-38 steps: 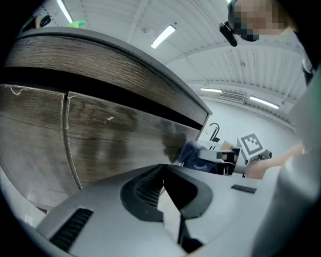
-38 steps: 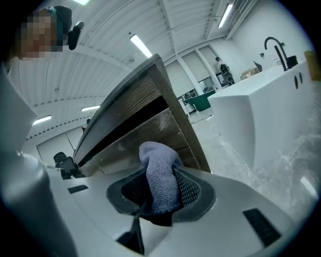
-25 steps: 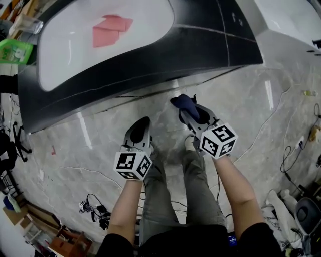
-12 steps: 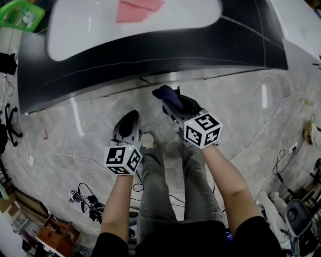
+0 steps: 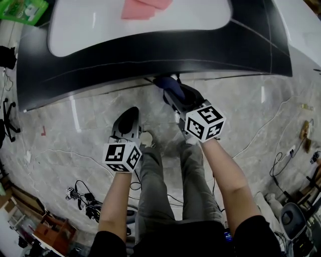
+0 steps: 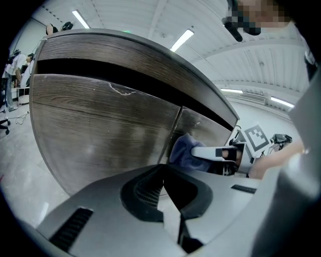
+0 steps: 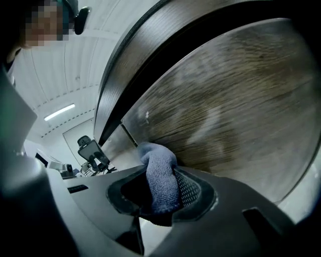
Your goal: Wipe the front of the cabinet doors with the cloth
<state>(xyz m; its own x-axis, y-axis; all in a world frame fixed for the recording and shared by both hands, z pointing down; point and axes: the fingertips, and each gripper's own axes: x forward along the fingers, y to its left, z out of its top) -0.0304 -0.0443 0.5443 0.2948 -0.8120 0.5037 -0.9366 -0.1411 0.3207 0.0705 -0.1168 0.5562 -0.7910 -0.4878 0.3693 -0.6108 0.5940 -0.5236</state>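
Observation:
The cabinet doors [image 6: 100, 130] have dark wood-grain fronts under a white top [image 5: 100, 25]; a vertical seam [image 6: 173, 131] splits them. My right gripper [image 5: 171, 95] is shut on a blue cloth [image 5: 168, 85], which is held against the lower door front [image 7: 235, 110] next to the seam. The cloth [image 7: 160, 178] bulges out between the jaws of the right gripper [image 7: 161, 201]. From the left gripper view the cloth [image 6: 183, 149] rests on the door. My left gripper [image 5: 129, 118] hangs lower and left, off the cabinet, shut on nothing [image 6: 168, 193].
A pink cloth [image 5: 145, 7] lies on the white top and a green box [image 5: 22, 10] sits at the far left. Cables [image 5: 83, 203] trail on the marble floor at left and cables [image 5: 286, 150] at right. The person's legs [image 5: 165, 185] stand below the grippers.
The right gripper has carried the blue cloth forward from above the floor up to the cabinet's front. The left gripper has stayed low beside the legs.

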